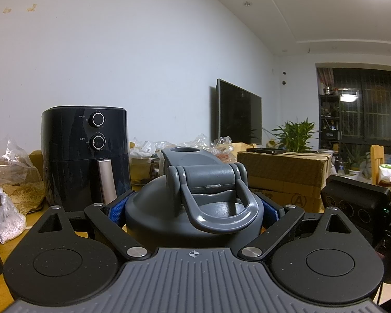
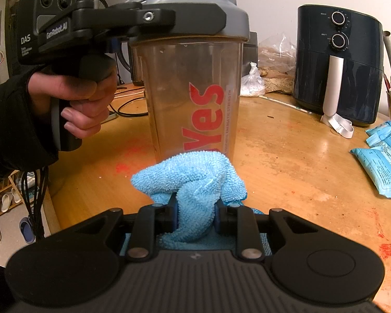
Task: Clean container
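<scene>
Nearest in the right wrist view, the right gripper has its jaws drawn almost together on a bunched blue cloth, which bulges forward of the fingers. Directly ahead of the cloth, touching or nearly touching its front fold, stands the shaker bottle. It is upright on the wooden table, long axis vertical, well in from the table's near left edge. The cloth meets the clear wall low down, just above the base.

The left gripper comes in level from the left and clamps the bottle's grey lid; in the left wrist view its blue pads press on both sides of the lid, jaws wide. The person's hand grips the handle of that tool.

Judgement: the left side steadies the bottle, and the right side, being the nearer to the wall, is placed to wipe along the vertical axis.

Farther back, an air fryer stands toward the table's far right, with blue packets at the right edge.

Not determinable:
- the bottle's base, hidden behind the cloth;
- whether the cloth actually presses on the wall;
- the far side of the bottle;
- whether the flip cap is shut.
</scene>
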A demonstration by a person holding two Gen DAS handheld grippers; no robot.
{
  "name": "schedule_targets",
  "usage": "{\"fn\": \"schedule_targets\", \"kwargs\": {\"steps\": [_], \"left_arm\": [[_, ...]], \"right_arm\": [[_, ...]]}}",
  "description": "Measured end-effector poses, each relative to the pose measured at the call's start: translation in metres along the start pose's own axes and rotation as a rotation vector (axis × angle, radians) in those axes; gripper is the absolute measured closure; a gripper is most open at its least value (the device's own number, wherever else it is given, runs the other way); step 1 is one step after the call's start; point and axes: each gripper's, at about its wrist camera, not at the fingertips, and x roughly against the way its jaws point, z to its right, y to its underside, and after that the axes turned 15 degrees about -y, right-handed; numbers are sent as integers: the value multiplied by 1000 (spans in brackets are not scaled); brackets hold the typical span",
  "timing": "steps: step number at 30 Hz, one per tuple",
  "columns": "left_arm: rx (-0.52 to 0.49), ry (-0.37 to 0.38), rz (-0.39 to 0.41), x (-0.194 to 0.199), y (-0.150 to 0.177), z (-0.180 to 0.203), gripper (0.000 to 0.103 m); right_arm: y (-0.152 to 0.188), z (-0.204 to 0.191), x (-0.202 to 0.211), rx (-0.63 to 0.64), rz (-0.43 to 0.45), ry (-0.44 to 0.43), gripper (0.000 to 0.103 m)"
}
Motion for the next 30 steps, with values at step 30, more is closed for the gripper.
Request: {"fn": "schedule_targets", "kwargs": {"steps": [30], "left_arm": [[4,2,-1,1,2,2,8]], "right_arm": [[-2,-2,11,17,79,-4,82]]}}
